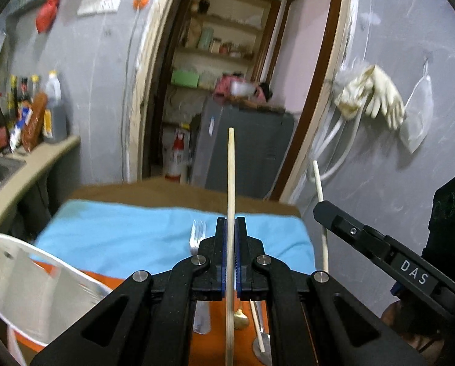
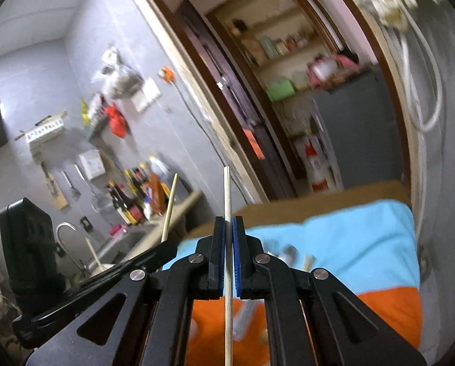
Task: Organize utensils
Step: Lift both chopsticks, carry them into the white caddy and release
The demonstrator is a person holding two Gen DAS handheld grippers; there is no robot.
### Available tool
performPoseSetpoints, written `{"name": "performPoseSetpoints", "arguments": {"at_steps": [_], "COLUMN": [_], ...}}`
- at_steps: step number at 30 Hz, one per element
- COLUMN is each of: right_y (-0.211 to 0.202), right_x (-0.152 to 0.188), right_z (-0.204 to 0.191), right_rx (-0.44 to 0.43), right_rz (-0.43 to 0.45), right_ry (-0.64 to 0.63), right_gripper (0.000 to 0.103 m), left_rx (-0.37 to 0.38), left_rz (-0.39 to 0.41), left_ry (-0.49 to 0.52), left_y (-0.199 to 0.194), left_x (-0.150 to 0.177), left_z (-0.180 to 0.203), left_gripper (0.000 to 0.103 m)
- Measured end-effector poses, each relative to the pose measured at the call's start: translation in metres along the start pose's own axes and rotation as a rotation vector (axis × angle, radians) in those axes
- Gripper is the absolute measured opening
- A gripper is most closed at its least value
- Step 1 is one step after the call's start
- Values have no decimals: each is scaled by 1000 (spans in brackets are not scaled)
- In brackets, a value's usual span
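Left tongs (image 1: pixel 230 228) clamped tight on a pale wooden chopstick (image 1: pixel 230 183); right tongs (image 2: pixel 229 228) likewise on a second pale chopstick (image 2: pixel 226 201). Both sit above the blue-and-orange cloth (image 1: pixel 120 238) on the bench. Risk: thin sticks pivot in the pads, slip, land among the steel fork (image 1: pixel 196 236) and spoons, or miss the white holder (image 1: pixel 38 280).

Left tool (image 1: pixel 231 225): matte black plastic linkage arms with triangular cut-outs, round silver pivot pins at the joints, blue pads lining the inner faces of both fingers. Right tool (image 2: pixel 229 224): same build, black arms, silver pins, blue pads. Seen from the left wrist view, the right tool's body carries a small black label with white letters "DAS" and a small screw head.
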State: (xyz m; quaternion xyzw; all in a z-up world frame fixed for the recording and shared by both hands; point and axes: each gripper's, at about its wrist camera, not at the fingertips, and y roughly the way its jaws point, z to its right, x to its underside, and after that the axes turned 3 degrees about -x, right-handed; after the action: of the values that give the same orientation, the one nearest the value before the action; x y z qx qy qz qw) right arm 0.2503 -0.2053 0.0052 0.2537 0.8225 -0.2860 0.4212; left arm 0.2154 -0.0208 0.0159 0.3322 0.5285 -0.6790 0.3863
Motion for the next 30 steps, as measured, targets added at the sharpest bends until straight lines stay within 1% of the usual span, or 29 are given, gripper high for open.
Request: {"name": "performPoseSetpoints", "arguments": {"at_steps": [3, 6, 10, 13, 15, 17, 21, 25, 27, 30], "right_y": [2, 8, 25, 38, 45, 53, 70, 80, 81, 84], "right_x": [-6, -12, -15, -12, -10, -6, 0, 10, 16, 23], "right_z": [-26, -53, -86, -103, -111, -115, -119, -118, -115, -110], "right_rx": [-34, -79, -156, -201, -220, -227, -219, -194, -181, -176], "right_rz": [46, 89, 132, 154, 168, 184, 214, 216, 215, 208], "right_ry": [-24, -42, -53, -55, -50, -51, -56, -87, -93, -87], "right_gripper": [3, 3, 3, 3, 3, 3, 3, 3, 3, 3], "left_rx": [-5, -20, -70, -111, -117, -110, -100, -86, -77, -85], "left_rz": [54, 110, 183, 227, 247, 265, 307, 331, 332, 339], "left_ry": [-1, -15, -55, -99, -137, -201, -288, -316, -315, -298], "left_y": [-28, -57, -86, -97, -101, -101, -98, -92, -89, -84], "left_x": [-14, -26, -42, -47, -45, -41, -34, -27, -23, -13], "left_z": [-13, -37, -84, -122, -146, -174, -210, -223, -223, -219], "left_gripper": [2, 2, 2, 2, 2, 2, 2, 2, 2, 2]}}
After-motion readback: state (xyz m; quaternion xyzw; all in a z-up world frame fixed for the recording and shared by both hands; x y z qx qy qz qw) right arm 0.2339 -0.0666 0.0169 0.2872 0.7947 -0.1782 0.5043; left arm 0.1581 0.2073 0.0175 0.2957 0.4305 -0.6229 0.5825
